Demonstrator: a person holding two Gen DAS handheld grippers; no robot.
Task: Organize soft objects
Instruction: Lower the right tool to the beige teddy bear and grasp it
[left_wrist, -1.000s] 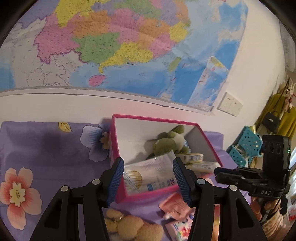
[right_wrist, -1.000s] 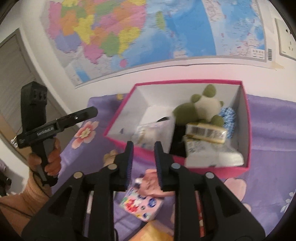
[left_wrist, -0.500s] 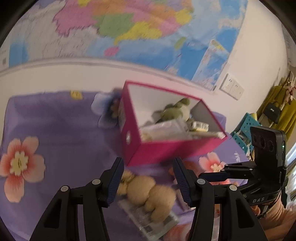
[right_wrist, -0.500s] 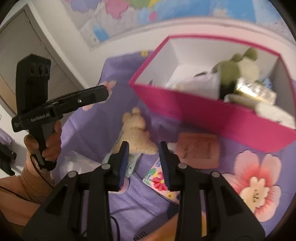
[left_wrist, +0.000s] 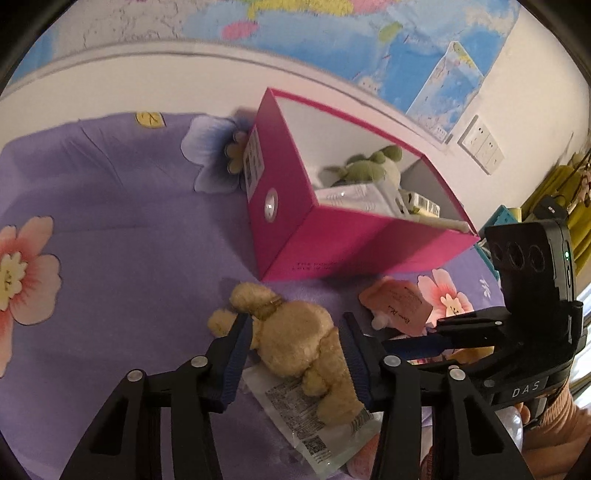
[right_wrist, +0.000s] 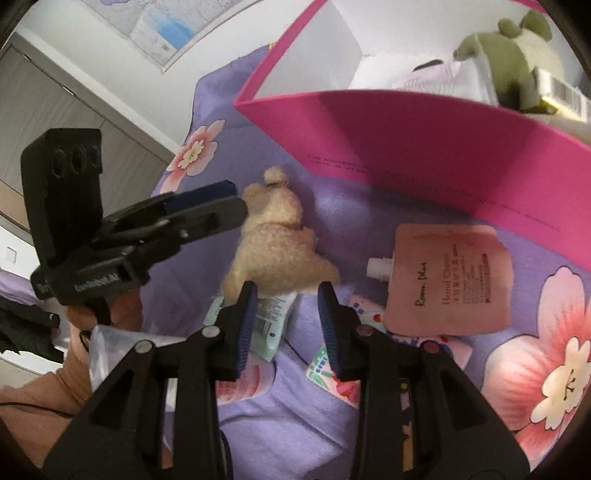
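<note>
A tan plush toy (left_wrist: 295, 343) (right_wrist: 273, 240) lies on the purple flowered cloth in front of the pink box (left_wrist: 351, 251) (right_wrist: 406, 147). My left gripper (left_wrist: 295, 343) (right_wrist: 232, 203) straddles the plush, and its jaws are closing with the toy between them; the pads stand at its sides without squeezing it. My right gripper (right_wrist: 286, 306) (left_wrist: 424, 339) hovers open over the plush's lower end and a white tube (right_wrist: 269, 314), with nothing gripped. Inside the box sit a green plush (left_wrist: 369, 170) (right_wrist: 513, 55) and several packets.
A pink hand-cream pouch (right_wrist: 450, 277) (left_wrist: 395, 306) lies right of the plush, a flowered packet (right_wrist: 332, 373) below it. A white labelled packet (left_wrist: 306, 417) sits under the plush. The wall with a map stands behind the box. A person's hands hold both grippers.
Both grippers have come down from over the box to the cloth in front of it. The left now straddles the tan plush with narrower jaws. The right's jaws widened slightly early on.
</note>
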